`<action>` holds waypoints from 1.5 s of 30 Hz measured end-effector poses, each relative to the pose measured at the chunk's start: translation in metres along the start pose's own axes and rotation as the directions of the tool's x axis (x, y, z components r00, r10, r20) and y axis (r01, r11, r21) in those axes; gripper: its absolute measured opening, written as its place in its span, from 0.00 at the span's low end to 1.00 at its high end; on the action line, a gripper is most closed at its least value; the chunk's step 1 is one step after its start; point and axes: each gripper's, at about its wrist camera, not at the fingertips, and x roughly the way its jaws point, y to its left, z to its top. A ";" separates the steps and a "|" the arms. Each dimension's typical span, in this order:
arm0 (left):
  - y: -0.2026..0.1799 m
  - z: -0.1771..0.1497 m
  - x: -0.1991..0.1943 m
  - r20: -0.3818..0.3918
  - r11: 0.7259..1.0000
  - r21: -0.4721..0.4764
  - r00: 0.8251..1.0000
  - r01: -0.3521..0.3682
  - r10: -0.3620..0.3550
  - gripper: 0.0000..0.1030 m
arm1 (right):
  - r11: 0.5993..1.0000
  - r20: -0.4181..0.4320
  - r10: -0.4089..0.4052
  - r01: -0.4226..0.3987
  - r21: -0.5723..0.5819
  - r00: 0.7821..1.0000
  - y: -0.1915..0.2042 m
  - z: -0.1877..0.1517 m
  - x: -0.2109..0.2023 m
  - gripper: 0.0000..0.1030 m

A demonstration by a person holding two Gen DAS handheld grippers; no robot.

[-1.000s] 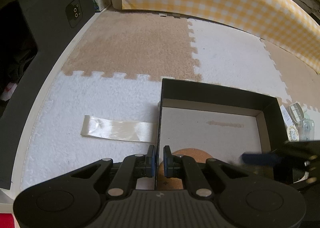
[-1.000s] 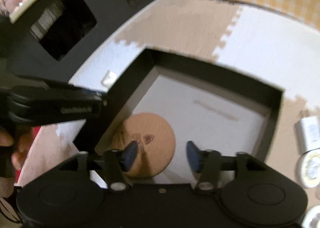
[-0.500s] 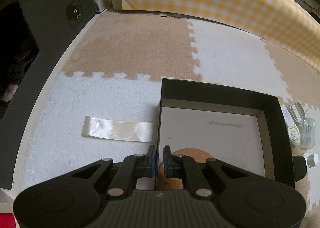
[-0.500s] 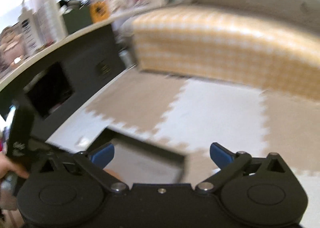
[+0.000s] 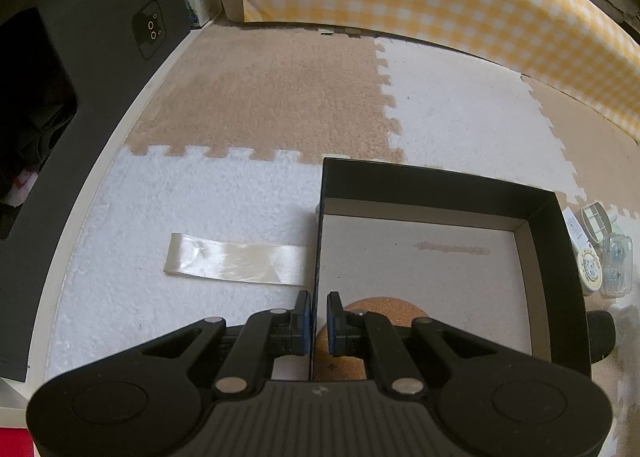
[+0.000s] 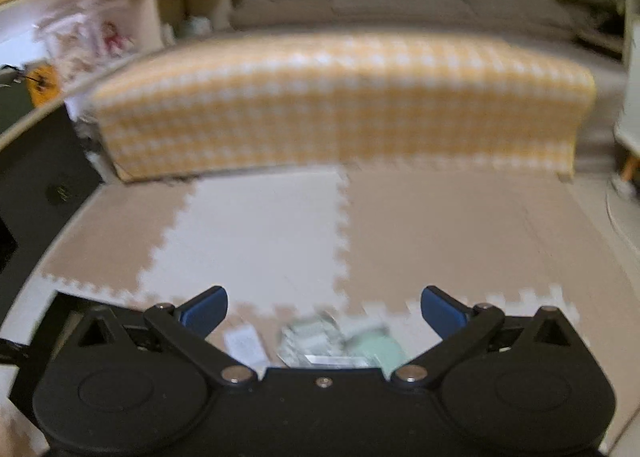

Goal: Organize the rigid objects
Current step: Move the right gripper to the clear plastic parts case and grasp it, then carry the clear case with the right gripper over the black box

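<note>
Evidently your left tongs [image 5: 319, 323] pinch the black box [image 5: 556, 297] wall to steady it — your right tongs [image 6: 323, 307] gape empty above clutter.

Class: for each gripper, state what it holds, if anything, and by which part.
Left gripper: shut on the black box, pinching its left side wall. Right gripper: open, holding nothing.

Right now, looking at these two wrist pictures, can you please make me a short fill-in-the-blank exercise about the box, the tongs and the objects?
1. The left tongs are shut on the ____ of the black cardboard box.
2. The round cork coaster lies ____ the box.
3. The right tongs are ____ and hold nothing.
4. The shiny white ribbon strip lies on the ____ floor mat.

Missing words: wall; inside; open; white
</note>
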 end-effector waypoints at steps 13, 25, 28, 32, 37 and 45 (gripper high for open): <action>0.001 0.000 0.000 0.000 1.000 0.001 1.000 -0.002 0.002 0.08 | 0.998 -0.213 -0.036 0.046 0.042 0.976 -0.019 -0.055 0.063 1.00; 0.000 0.000 0.000 0.002 1.000 0.005 1.000 -0.003 0.003 0.08 | 0.999 -0.247 -0.040 0.045 0.013 0.968 -0.001 -0.065 0.081 0.88; 0.000 0.000 0.000 0.004 1.000 0.008 1.000 -0.003 0.003 0.08 | 0.999 -0.242 -0.039 0.045 0.018 0.969 -0.001 -0.063 0.082 0.82; -0.001 0.000 0.000 0.004 1.000 0.008 1.000 -0.004 0.004 0.08 | 0.999 -0.266 -0.027 0.033 0.017 0.964 -0.002 -0.064 0.086 0.72; -0.001 0.000 0.000 0.004 1.000 0.009 1.000 -0.004 0.004 0.08 | 0.999 -0.268 -0.039 0.039 -0.006 0.963 0.001 -0.064 0.086 0.72; -0.001 -0.001 0.000 0.004 1.000 0.008 1.000 -0.004 0.004 0.08 | 0.995 -0.255 -0.081 0.092 0.031 0.963 -0.007 -0.051 0.076 0.72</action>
